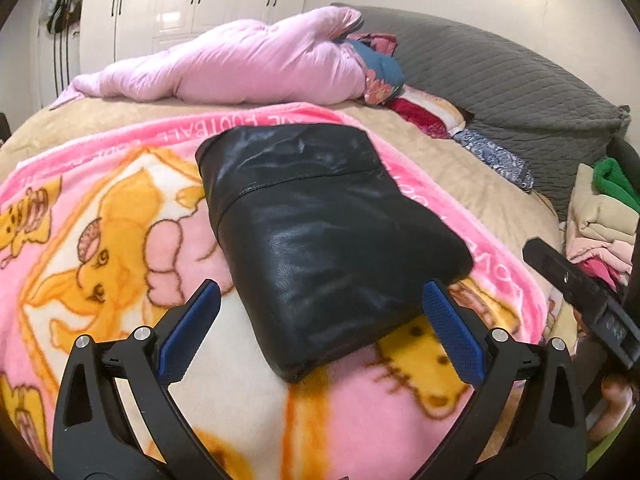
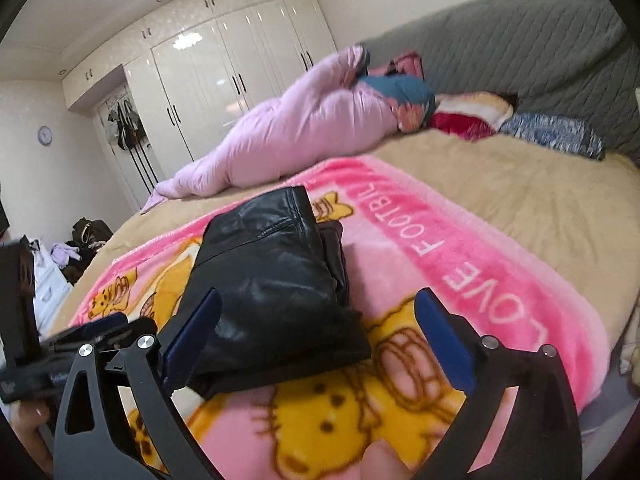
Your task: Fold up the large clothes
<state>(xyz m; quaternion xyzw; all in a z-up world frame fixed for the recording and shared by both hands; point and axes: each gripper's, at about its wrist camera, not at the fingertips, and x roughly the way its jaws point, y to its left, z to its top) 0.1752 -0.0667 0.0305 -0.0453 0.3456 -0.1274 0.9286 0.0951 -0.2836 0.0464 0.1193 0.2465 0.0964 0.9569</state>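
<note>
A black leather garment (image 1: pixel 316 236), folded into a thick rectangle, lies on a pink cartoon blanket (image 1: pixel 120 208) on the bed. My left gripper (image 1: pixel 320 300) hovers just in front of the garment's near end, jaws wide apart, blue pads clear of the leather. In the right wrist view the same garment (image 2: pixel 268 280) lies ahead and to the left. My right gripper (image 2: pixel 318 312) is open over its near corner, with nothing pressed between the pads. The right gripper's body (image 1: pixel 584 296) shows at the right edge of the left wrist view.
A pink duvet (image 1: pixel 240 64) is bunched at the far side of the bed, by a grey quilted headboard (image 1: pixel 500 76). A stack of folded clothes (image 1: pixel 604 216) stands at the right. White wardrobes (image 2: pixel 224 64) line the far wall. A thumb (image 2: pixel 384 460) shows at the bottom.
</note>
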